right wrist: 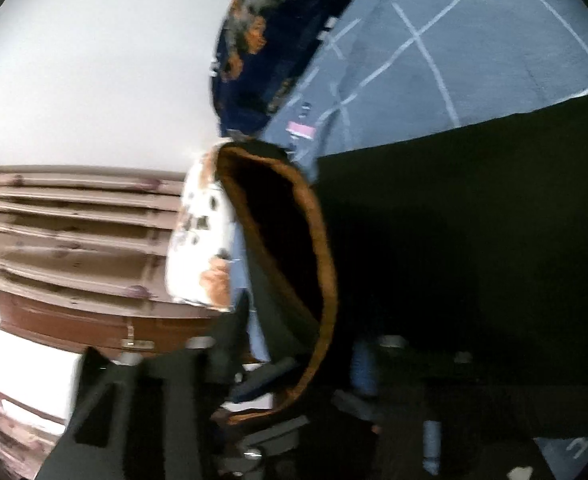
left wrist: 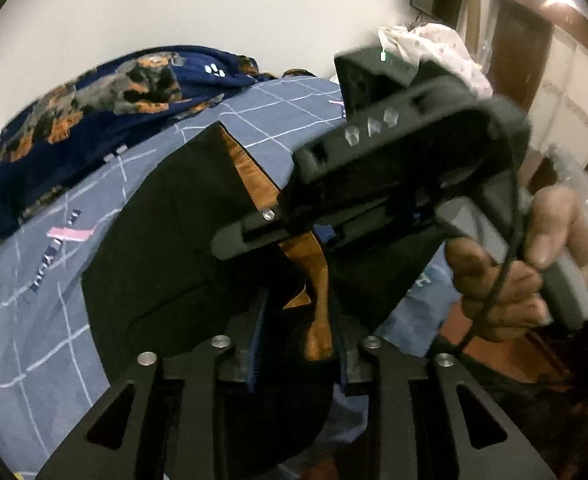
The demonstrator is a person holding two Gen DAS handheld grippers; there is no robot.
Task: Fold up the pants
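Left gripper: jaws are sitting narrow, with a bunch of the black pants and their brown lining running up between them; the cloth is filling the gap, so I am reading it as pinching the fabric.
Right gripper: reaching in just ahead of the left gripper, its jaws are closing on the brown-lined edge of the pants; from its own view the tips are blurred and dark, yet the lined hem is curling straight into them.
Hand: a person's fingers are wrapping the right tool's grey handle, off to the right of the left gripper.
Pants: spreading away from both grippers across the bed, one lined opening lifting at the jaws, the rest lying flat and dark.
Bed sheet: blue with a pale grid, showing beyond the pants on the far side.
Blanket: navy, patterned, heaped well beyond the pants by the wall.
Step in hand: securing both holds on one end of the pants, I judge.
Next move: it is calling for carrying the gripped edge together over the flat part, keeping both sides level so the fold lands square.
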